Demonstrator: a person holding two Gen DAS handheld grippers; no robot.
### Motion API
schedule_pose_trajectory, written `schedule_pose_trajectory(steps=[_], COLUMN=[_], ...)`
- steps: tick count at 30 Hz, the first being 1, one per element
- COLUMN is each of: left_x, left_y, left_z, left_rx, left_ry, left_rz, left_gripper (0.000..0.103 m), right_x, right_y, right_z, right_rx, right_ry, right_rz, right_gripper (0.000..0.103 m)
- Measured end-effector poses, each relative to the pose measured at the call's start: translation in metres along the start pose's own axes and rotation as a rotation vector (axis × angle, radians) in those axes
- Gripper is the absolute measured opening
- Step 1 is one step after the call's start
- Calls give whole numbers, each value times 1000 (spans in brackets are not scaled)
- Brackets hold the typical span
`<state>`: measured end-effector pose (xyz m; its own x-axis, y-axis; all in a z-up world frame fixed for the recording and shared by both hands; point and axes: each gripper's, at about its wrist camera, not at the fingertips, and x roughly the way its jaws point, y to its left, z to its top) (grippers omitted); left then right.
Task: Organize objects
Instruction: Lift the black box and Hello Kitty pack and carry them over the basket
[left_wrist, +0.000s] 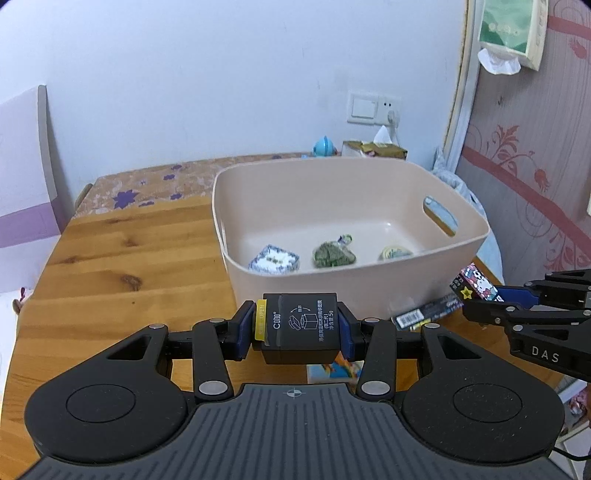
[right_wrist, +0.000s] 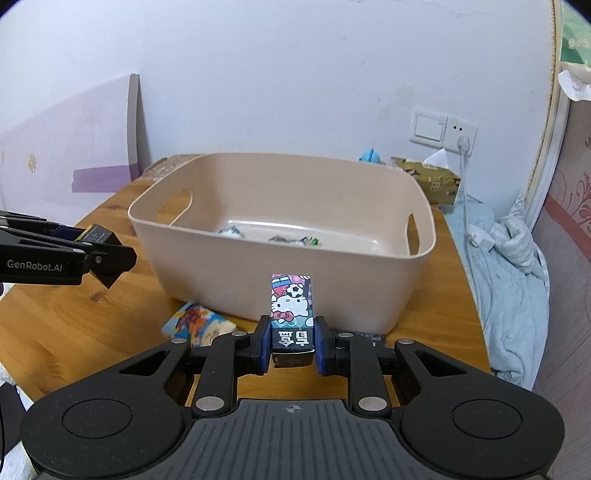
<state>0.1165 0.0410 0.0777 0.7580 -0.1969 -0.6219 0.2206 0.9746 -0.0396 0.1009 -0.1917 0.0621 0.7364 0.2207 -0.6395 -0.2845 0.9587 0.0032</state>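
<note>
A beige plastic bin stands on the wooden table. Inside it lie a blue-and-white packet, a green packet and a small round tin. My left gripper is shut on a black box just before the bin's near wall. My right gripper is shut on a Hello Kitty box, also just before the bin; it shows at the right of the left wrist view. The left gripper shows at the left of the right wrist view.
A colourful card and a dark flat packet lie on the table beside the bin. A tissue box and a blue toy stand behind it by the wall. A blue cloth hangs at the table's right edge.
</note>
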Motion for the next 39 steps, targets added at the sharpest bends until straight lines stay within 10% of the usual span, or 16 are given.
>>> schedule_pose_trajectory(steps=[39], left_x=[73], left_y=[3], left_z=[84], left_rx=[18], left_ry=[-28], left_rz=[-31], left_gripper=[46], right_x=[46], right_y=[-28], right_z=[79], right_rx=[-1], right_ry=[-61], right_rz=[-67], right_gripper=[21])
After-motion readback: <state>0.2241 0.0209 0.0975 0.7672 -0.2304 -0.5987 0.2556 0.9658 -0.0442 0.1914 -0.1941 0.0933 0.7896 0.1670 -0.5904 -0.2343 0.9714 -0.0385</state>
